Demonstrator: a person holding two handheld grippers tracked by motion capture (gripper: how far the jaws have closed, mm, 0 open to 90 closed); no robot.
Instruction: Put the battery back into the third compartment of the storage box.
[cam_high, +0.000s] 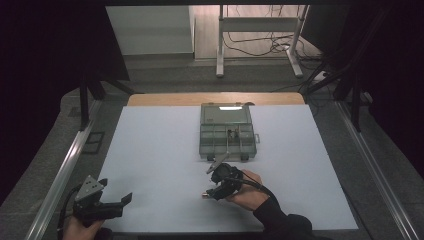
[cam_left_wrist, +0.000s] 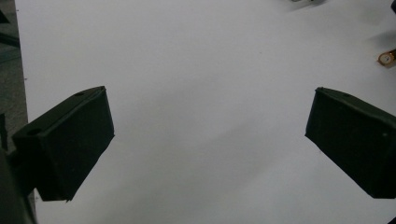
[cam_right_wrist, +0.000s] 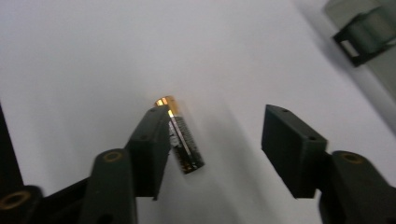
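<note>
A small battery (cam_right_wrist: 184, 142) with a gold end lies on the white sheet between the jaws of my right gripper (cam_right_wrist: 217, 121). It rests against the left jaw, and the right jaw stands well clear of it, so nothing presses on it from both sides. In the high view the right gripper (cam_high: 211, 192) is low over the sheet, just in front of the case, with the battery (cam_high: 205, 195) at its tip. My left gripper (cam_high: 116, 191) sits near the front left edge, open with bare sheet between its jaws (cam_left_wrist: 210, 107). The battery's gold end (cam_left_wrist: 386, 58) is at the far right of the left gripper view.
A grey-green clear compartment case (cam_high: 227, 132) stands open at the middle back of the white sheet (cam_high: 160, 160), its latch corner (cam_right_wrist: 362, 35) near the right gripper. A metal rail (cam_high: 65, 170) runs along the left side, and a stand's legs (cam_high: 220, 60) are beyond the table.
</note>
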